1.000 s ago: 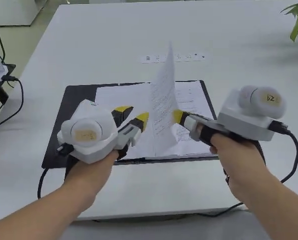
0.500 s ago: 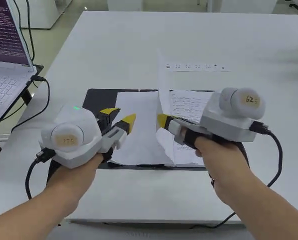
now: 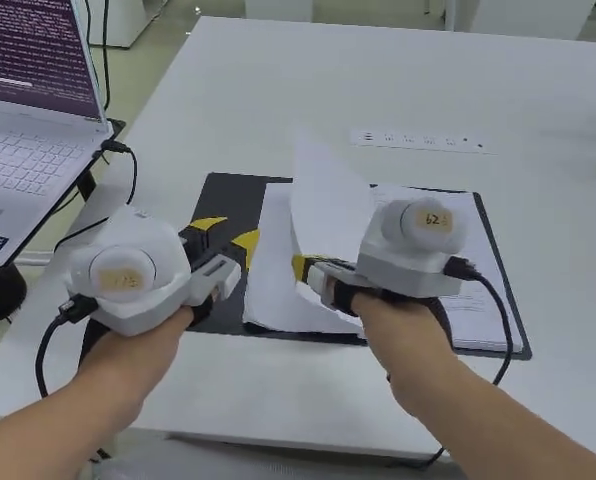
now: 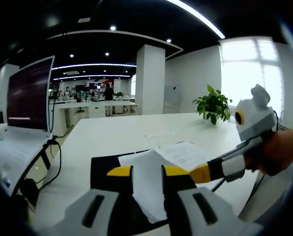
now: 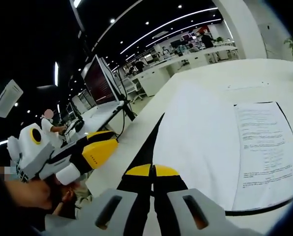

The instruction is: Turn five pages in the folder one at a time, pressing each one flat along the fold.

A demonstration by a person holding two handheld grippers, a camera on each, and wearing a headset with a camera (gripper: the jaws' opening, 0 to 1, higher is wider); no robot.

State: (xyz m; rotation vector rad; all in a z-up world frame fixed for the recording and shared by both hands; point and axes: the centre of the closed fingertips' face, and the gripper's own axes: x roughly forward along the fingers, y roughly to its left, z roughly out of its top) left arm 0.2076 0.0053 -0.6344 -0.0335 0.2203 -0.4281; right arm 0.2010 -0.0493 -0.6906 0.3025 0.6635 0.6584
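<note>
Change: page [image 3: 328, 200] has swung from upright over the fold to leaning left across the left half; right gripper [image 3: 300, 268] has travelled left with it.
Table [image 3: 398, 90]: white; carries all items.
Laptop [image 3: 28, 120]: open, at the left table edge, well apart from the folder.
Folder [image 3: 223, 195]: black, lying open and flat; printed sheet [image 3: 488, 290] exposed on its right half.
Page: lifted and curved, blank side up, lower edge at the right gripper's tips.
Right gripper: jaws closed tip to tip; appears to pinch the page's lower edge, though the contact is partly hidden.
Left gripper [image 3: 232, 234]: jaws parted, holding nothing, over the folder's left part, just beside the page.
</note>
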